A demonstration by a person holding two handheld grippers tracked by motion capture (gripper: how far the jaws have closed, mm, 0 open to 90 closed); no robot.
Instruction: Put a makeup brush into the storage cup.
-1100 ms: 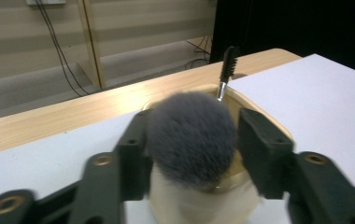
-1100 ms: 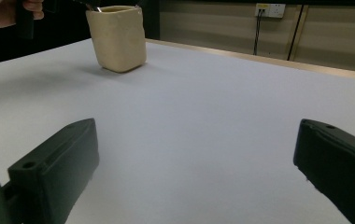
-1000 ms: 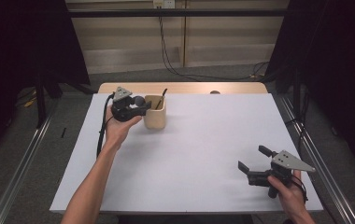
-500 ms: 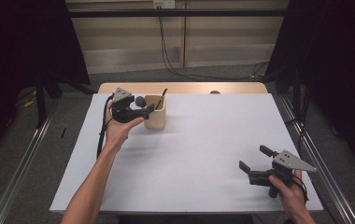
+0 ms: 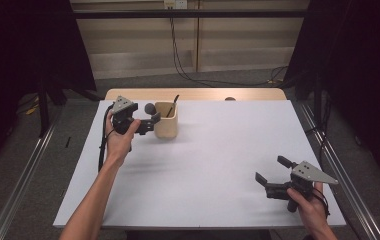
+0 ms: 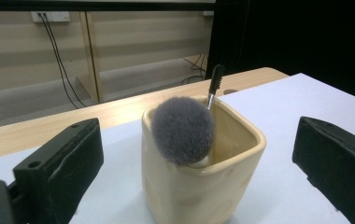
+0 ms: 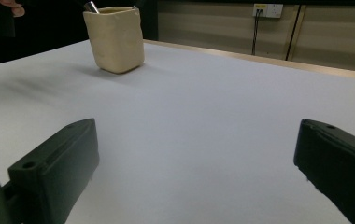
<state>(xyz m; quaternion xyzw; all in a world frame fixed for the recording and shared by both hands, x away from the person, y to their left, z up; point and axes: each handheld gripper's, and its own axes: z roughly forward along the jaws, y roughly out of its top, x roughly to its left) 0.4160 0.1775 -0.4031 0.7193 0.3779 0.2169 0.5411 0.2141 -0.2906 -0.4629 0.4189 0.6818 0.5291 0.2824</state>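
- Left gripper view looks straight at the cup [image 6: 202, 172], a cream square holder on the white table [image 5: 218, 165], with the brush [image 6: 183, 129] standing head-up in it, its grey bristles leaning on the near rim
- a thin dark tool [image 6: 214, 84] also stands in the cup, at its far side
- the left gripper [image 5: 144, 121] sits just left of the cup at the far left of the table; its jaws have just been opening and now stand wide, one on each side of the cup, with neither pad pressing on the brush or the cup
- the right gripper [image 5: 274, 175] rests at the near right of the table, well apart from the cup, jaws spread wide with nothing between them
- judged from this, dropping the brush into the cup looks done: the brush is in and let go
- what seems left is for the left hand [image 5: 120, 140] to draw clear without knocking the brush head or tipping the cup
- no other loose item lies on the table, so little else appears to remain
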